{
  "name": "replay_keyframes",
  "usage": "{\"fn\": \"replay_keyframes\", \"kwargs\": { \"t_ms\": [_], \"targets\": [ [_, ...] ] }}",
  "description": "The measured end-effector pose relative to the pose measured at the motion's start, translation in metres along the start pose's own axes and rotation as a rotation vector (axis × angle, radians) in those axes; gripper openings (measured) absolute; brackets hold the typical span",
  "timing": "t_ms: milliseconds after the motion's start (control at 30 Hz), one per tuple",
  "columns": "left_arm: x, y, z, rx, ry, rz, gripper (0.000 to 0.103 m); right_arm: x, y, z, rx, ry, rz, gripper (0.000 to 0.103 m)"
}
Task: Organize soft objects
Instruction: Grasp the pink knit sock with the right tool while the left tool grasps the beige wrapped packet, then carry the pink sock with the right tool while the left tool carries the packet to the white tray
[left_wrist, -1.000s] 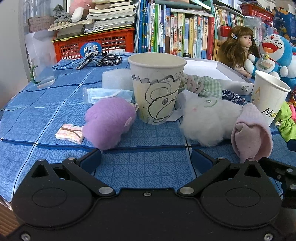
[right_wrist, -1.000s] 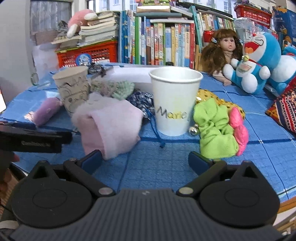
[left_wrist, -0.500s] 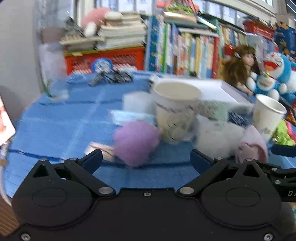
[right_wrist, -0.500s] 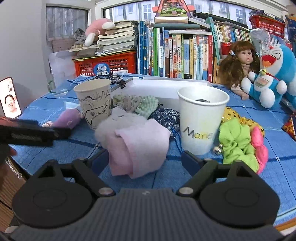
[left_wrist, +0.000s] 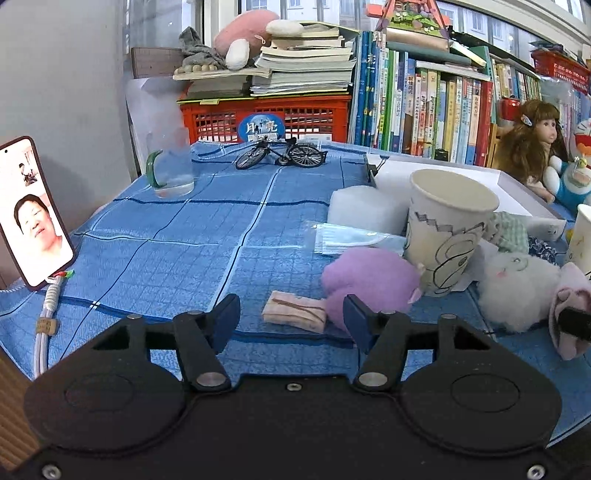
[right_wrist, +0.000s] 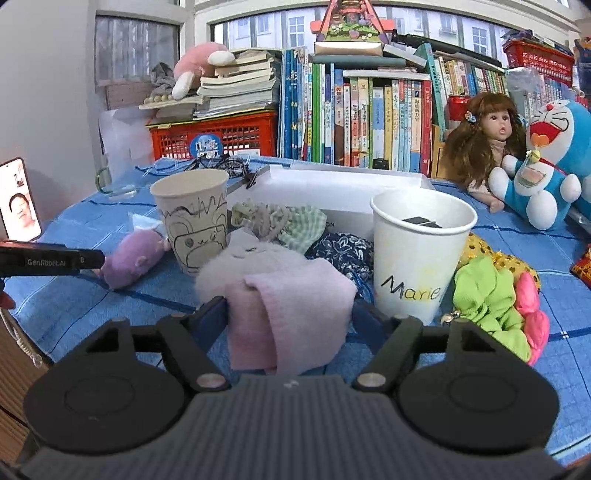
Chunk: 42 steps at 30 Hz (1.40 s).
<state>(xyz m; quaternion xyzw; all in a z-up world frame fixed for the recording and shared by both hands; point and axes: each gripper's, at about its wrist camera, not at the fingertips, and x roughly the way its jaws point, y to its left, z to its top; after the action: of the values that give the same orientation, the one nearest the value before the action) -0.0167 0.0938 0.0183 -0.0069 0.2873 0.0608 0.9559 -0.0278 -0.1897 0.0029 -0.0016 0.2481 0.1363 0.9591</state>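
My left gripper (left_wrist: 291, 317) hovers low over the blue tablecloth (left_wrist: 207, 236) with its jaws closing. A small pink folded packet (left_wrist: 293, 312) lies between its fingertips, untouched. A purple plush (left_wrist: 369, 284) sits just right of it, beside a drawn-on paper cup (left_wrist: 447, 229). My right gripper (right_wrist: 291, 315) is closing around a folded pink cloth (right_wrist: 291, 306); the pads stand at the cloth's sides and it looks unsqueezed. A white fluffy plush (right_wrist: 240, 266) lies behind the cloth. A green scrunchie (right_wrist: 487, 299) and a pink one (right_wrist: 532, 314) lie right of the "Marie" cup (right_wrist: 417, 254).
A phone (left_wrist: 33, 214) leans at the left table edge with its cable. A glass (left_wrist: 170, 166), a toy bicycle (left_wrist: 280, 153), a foam block (left_wrist: 362, 206) and a white box (right_wrist: 332, 188) stand further back. A doll (right_wrist: 487, 136), a blue plush cat (right_wrist: 546, 158) and books line the rear.
The left gripper has swung left and back, bringing the phone into view, and its jaws have narrowed. The right gripper's jaws have drawn in around the pink cloth.
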Motion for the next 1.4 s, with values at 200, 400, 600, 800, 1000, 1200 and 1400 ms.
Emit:
{"fn": "replay_keyframes", "kwargs": {
  "t_ms": [200, 400, 600, 800, 1000, 1200, 1400],
  "targets": [
    [-0.002, -0.001, -0.008, 0.033, 0.017, 0.008, 0.058, 0.0, 0.002, 0.0, 0.011, -0.007, -0.013, 0.071],
    [0.003, -0.001, -0.014, 0.071, 0.029, 0.015, 0.058, -0.002, 0.004, 0.001, -0.015, -0.013, -0.026, 0.067],
    [0.016, 0.003, -0.008, 0.067, 0.012, 0.004, 0.058, 0.006, 0.006, 0.001, -0.024, -0.004, -0.031, 0.076],
    [0.029, 0.006, -0.008, 0.045, 0.018, -0.011, 0.056, 0.016, 0.007, 0.0, -0.031, 0.022, -0.038, 0.077],
    [0.034, 0.007, -0.006, 0.026, 0.01, -0.039, 0.039, 0.023, 0.008, -0.002, -0.038, 0.038, -0.049, 0.075],
    [0.023, 0.004, -0.004, 0.022, -0.012, -0.043, 0.038, 0.016, 0.004, 0.0, -0.004, 0.022, -0.062, 0.049],
    [0.0, 0.004, 0.006, 0.004, -0.061, -0.056, 0.038, 0.001, -0.002, 0.005, 0.034, -0.019, -0.074, 0.034]
  ]
}}
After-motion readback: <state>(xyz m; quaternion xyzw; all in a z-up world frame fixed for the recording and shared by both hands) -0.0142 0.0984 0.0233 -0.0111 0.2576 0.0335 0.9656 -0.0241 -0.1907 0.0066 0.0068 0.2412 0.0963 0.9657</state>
